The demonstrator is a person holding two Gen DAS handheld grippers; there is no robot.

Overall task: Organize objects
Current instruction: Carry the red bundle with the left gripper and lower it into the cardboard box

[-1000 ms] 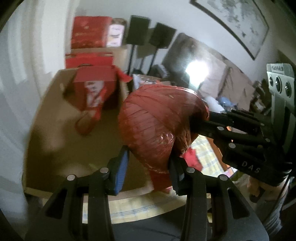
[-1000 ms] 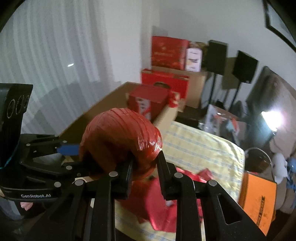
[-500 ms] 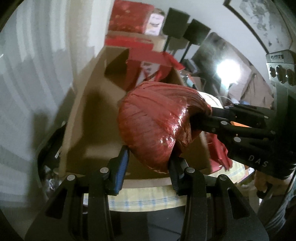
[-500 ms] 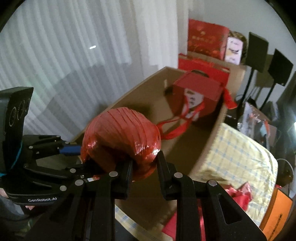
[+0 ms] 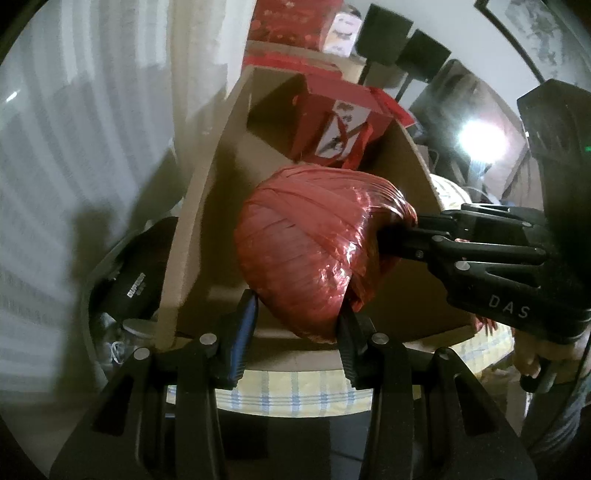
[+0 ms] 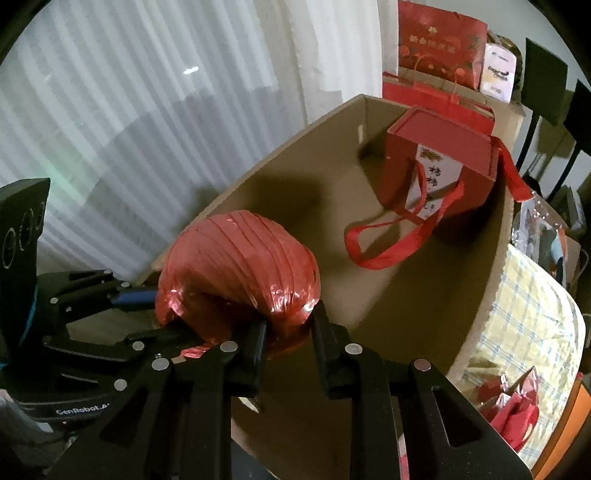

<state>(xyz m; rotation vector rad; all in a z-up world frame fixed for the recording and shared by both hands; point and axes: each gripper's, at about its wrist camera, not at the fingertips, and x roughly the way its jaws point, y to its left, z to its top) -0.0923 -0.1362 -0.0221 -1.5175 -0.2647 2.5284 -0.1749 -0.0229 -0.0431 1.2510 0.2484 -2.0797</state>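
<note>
A ball wound from shiny red ribbon (image 5: 310, 251) (image 6: 236, 258) hangs over an open cardboard box (image 5: 195, 229) (image 6: 266, 166), held from two sides. My left gripper (image 5: 299, 314) is shut on its lower part; it enters the right wrist view from the left (image 6: 147, 295). My right gripper (image 6: 288, 325) is shut on the ball's near edge and reaches in from the right in the left wrist view (image 5: 395, 240). At the box's far end stands a red gift box (image 5: 332, 125) (image 6: 436, 158) with a white label and loose red ribbon handles (image 6: 391, 243).
A white curtain (image 6: 147, 110) hangs behind the box. A yellow checked cloth (image 6: 532, 314) lies to the right with red wrappers (image 6: 517, 402) on it. Red bags (image 6: 439, 40) and black speakers (image 5: 384, 29) stand at the back. A black object (image 5: 136, 273) sits left of the box.
Both grippers have carried the red ball from beside the checked cloth to over the cardboard box and lower. Their hold on the ball looks the same.
</note>
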